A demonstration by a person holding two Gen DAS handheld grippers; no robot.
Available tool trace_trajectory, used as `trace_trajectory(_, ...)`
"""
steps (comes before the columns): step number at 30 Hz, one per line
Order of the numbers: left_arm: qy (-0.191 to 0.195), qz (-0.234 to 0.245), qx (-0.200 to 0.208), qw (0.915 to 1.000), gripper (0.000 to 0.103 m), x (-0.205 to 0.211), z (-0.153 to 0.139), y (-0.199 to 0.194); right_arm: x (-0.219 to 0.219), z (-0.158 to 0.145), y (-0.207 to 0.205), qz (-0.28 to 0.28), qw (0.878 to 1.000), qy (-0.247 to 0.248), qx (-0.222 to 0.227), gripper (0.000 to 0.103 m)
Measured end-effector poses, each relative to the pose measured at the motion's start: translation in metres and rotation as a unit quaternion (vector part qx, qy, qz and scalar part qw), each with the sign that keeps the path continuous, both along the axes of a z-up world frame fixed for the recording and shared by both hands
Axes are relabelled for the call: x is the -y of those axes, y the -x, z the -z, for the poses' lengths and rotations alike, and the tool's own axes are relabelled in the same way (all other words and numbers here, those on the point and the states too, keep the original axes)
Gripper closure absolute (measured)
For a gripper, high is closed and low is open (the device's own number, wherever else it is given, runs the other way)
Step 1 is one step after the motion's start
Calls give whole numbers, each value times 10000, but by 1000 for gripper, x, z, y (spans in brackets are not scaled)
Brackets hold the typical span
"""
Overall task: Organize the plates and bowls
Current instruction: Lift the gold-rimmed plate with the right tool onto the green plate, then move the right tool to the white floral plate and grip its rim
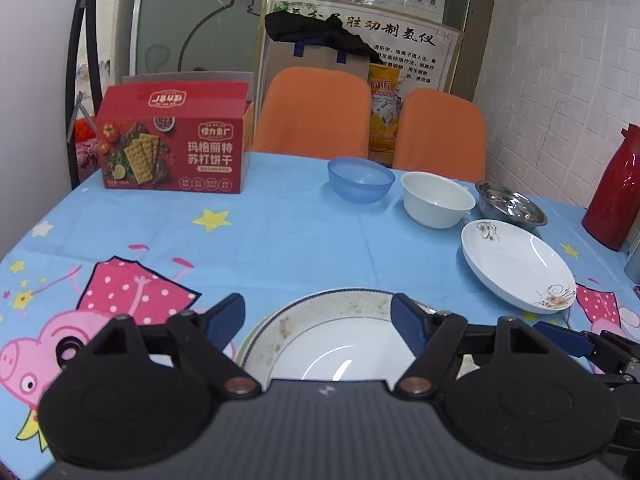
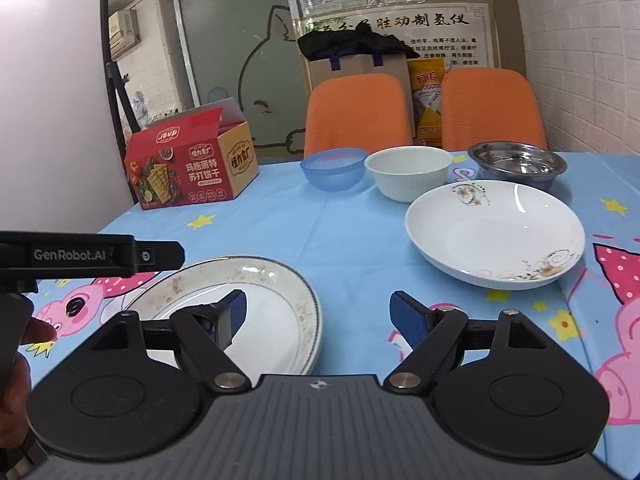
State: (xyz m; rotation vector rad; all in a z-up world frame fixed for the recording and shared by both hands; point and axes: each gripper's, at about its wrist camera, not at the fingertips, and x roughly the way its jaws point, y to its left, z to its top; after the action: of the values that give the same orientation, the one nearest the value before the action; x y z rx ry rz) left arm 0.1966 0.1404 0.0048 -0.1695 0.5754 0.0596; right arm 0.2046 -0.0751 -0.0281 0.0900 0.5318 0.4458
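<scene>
Left wrist view first: the left gripper (image 1: 320,320) is hanging low over the rimmed plate (image 1: 332,340), jaws spread wide and holding nothing, the plate sitting between them at the near edge of the tablecloth (image 1: 280,232). The flowered plate (image 1: 516,264) is lying off to the right, with the blue bowl (image 1: 360,180), white bowl (image 1: 436,200) and steel bowl (image 1: 510,204) lined up behind it. The sensible play, I'd say, is taking the rim squarely, one pad above and one below, before lifting.

Over to the right wrist view: the right gripper (image 2: 318,318) is also gaping, empty, straddling the rimmed plate's (image 2: 276,308) right edge. The flowered plate (image 2: 496,232) is waiting ahead. A glazed rim looks slippery; a level, firm pinch is what I'd want.
</scene>
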Motion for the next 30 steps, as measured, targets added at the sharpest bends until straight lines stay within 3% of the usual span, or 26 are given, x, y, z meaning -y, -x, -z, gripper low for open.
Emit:
trace_trajectory(13,65,446,-257,9987,29,46,7,-28,76,18,-7,974,9942,-250,-392,0)
trace_trajectory(30,-128,639,-507,9966,29,83,9,-66,115,17,-28,1197,9910,-487,-360,0)
